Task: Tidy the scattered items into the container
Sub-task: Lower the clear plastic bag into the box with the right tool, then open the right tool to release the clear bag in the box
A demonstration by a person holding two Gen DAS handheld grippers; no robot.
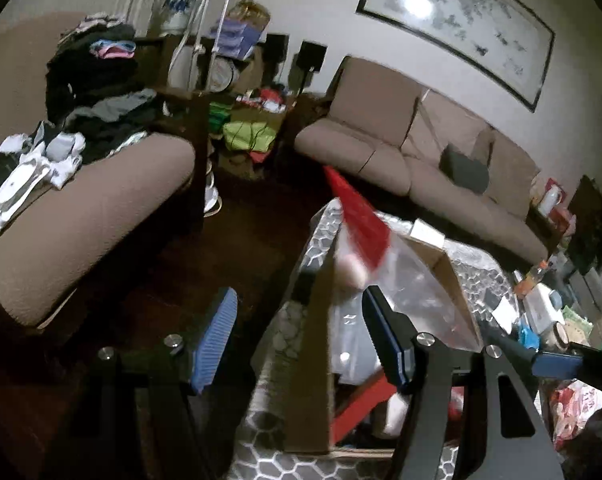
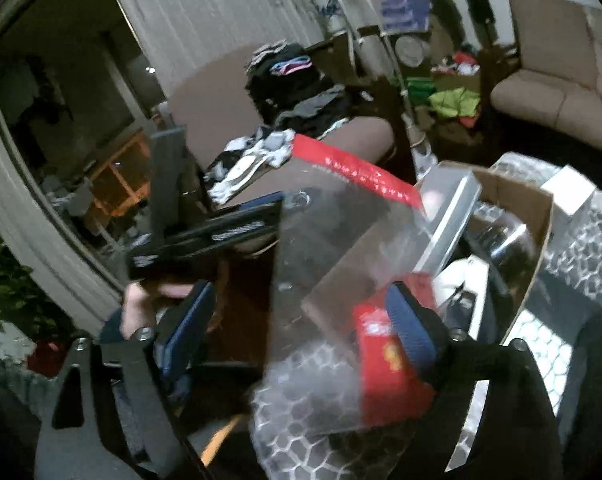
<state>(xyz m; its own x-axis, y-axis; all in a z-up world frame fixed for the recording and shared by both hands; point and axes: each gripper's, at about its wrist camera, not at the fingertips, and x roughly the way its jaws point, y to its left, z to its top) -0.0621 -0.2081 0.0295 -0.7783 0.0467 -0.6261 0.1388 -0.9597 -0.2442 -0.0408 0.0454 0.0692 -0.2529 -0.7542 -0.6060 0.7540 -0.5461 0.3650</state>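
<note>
The plastic bag (image 2: 341, 236) with the red strip hangs just ahead of the right hand-held gripper (image 2: 301, 320), over the cardboard box (image 2: 537, 240) on the worktop (image 2: 581, 264). Both hand-held grippers stand half open, the left one (image 1: 297, 340) empty; whether anything holds the bag, I cannot tell. Best ease it fully inside the box.

Left wrist view: close above the cardboard box (image 1: 313, 344), angled down, facing the long sofa (image 1: 421, 152). Right wrist view: equally close, angled down, facing the clothes-piled armchair (image 2: 301, 128). Shared: box (image 2: 533, 248), red-topped clear bag (image 2: 341, 216), patterned worktop (image 2: 581, 248).
</note>
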